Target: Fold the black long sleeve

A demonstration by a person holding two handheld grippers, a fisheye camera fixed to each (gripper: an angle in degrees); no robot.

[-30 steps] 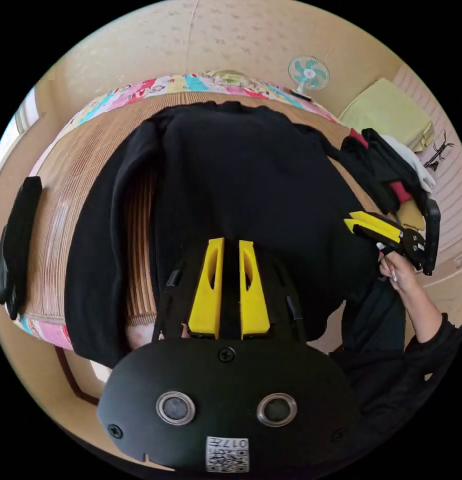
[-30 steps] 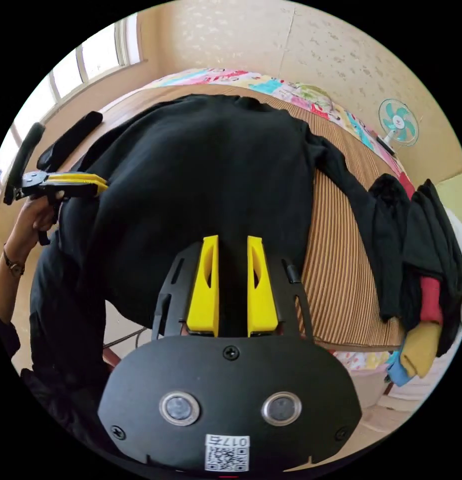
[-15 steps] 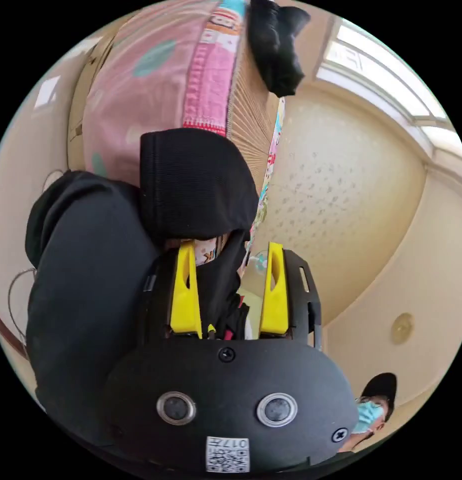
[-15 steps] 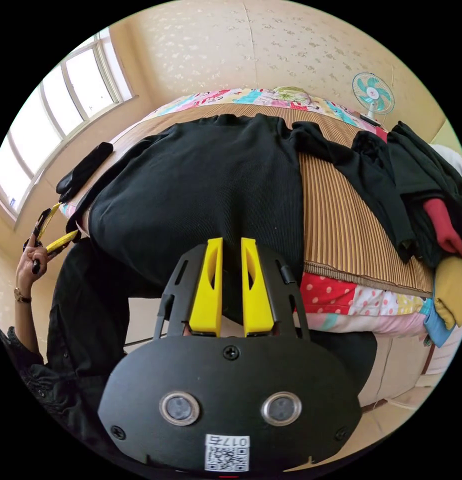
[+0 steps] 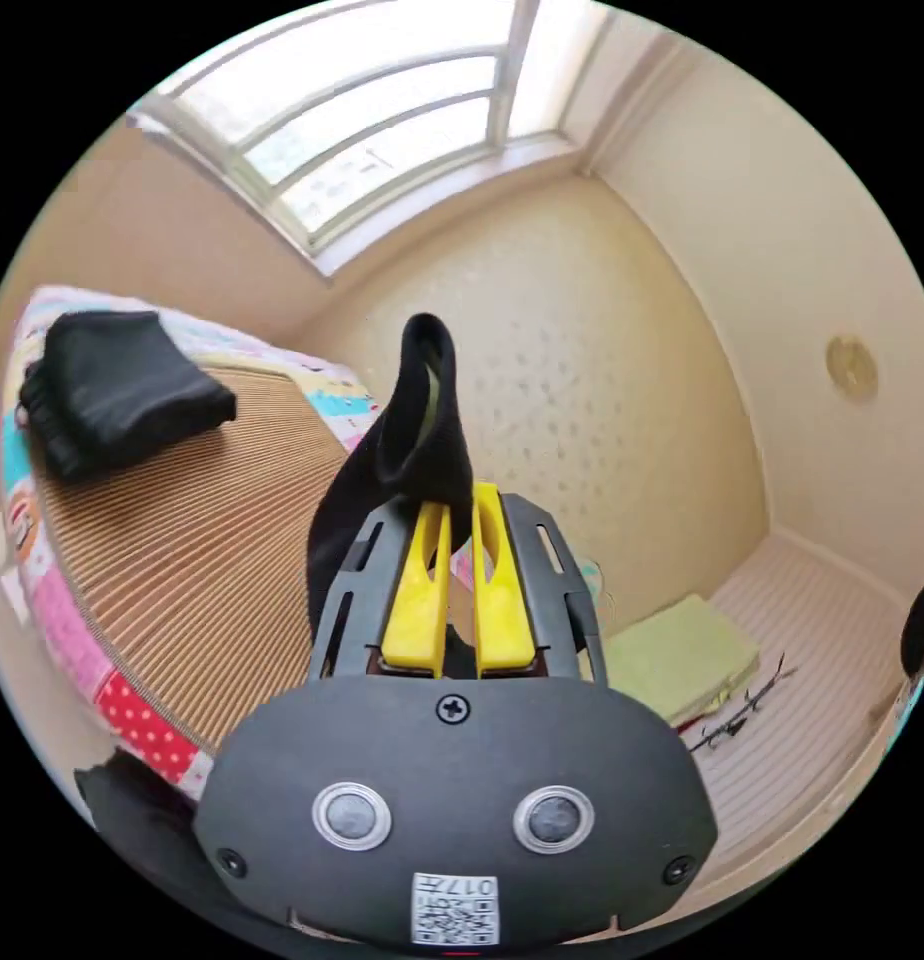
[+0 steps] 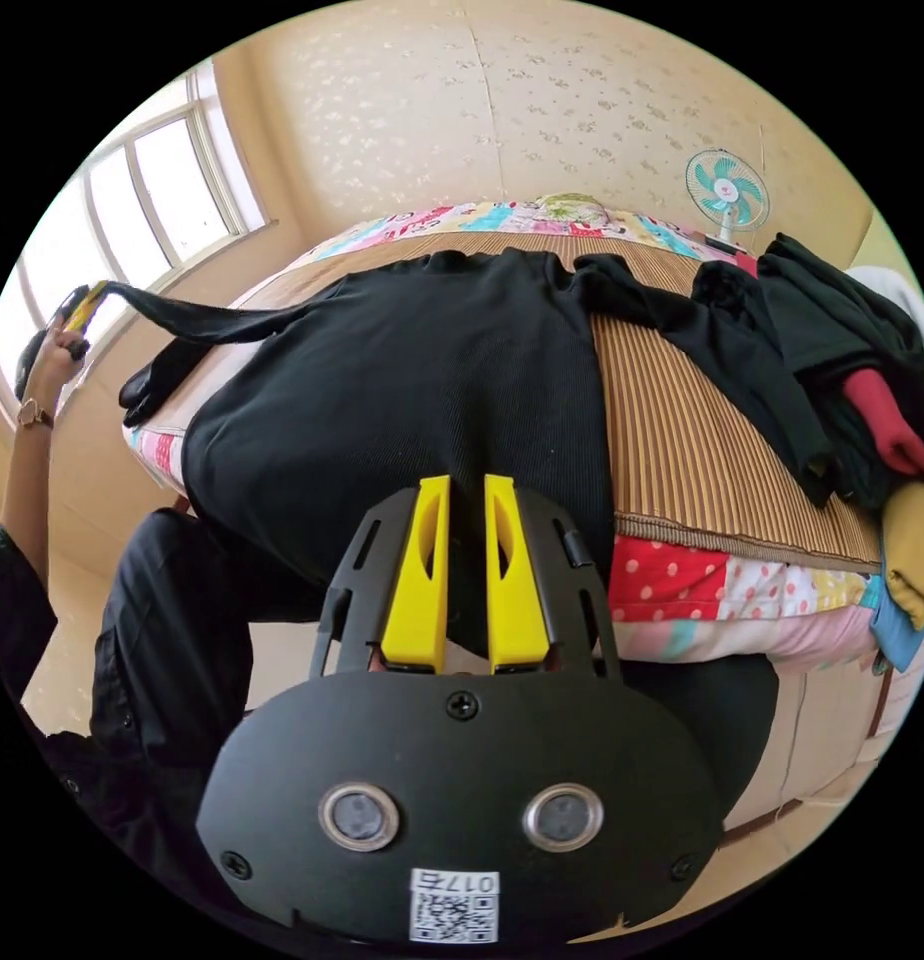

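Note:
The black long sleeve [image 6: 422,370] lies spread on the bed's striped mat [image 6: 682,440], with its hem hanging over the near edge. My right gripper [image 6: 467,490] is shut on that hem. Far left in the right gripper view, a hand holds my left gripper [image 6: 85,297] high, and one sleeve [image 6: 197,320] stretches from it to the shirt. In the left gripper view, my left gripper [image 5: 460,490] is shut on that sleeve's cuff [image 5: 422,430], which stands up above the jaws. The other sleeve [image 6: 722,360] lies across the mat to the right.
A pile of black, red and yellow clothes [image 6: 872,400] sits at the bed's right end. A folded black garment [image 5: 122,390] lies at the left end near the window [image 5: 382,130]. A fan [image 6: 727,190] stands behind the bed. A green mat [image 5: 682,655] lies on the floor.
My left gripper let go of the hem, opened, then shut on the sleeve's cuff and lifted it up and out to the left. The right gripper has kept its hold on the hem.

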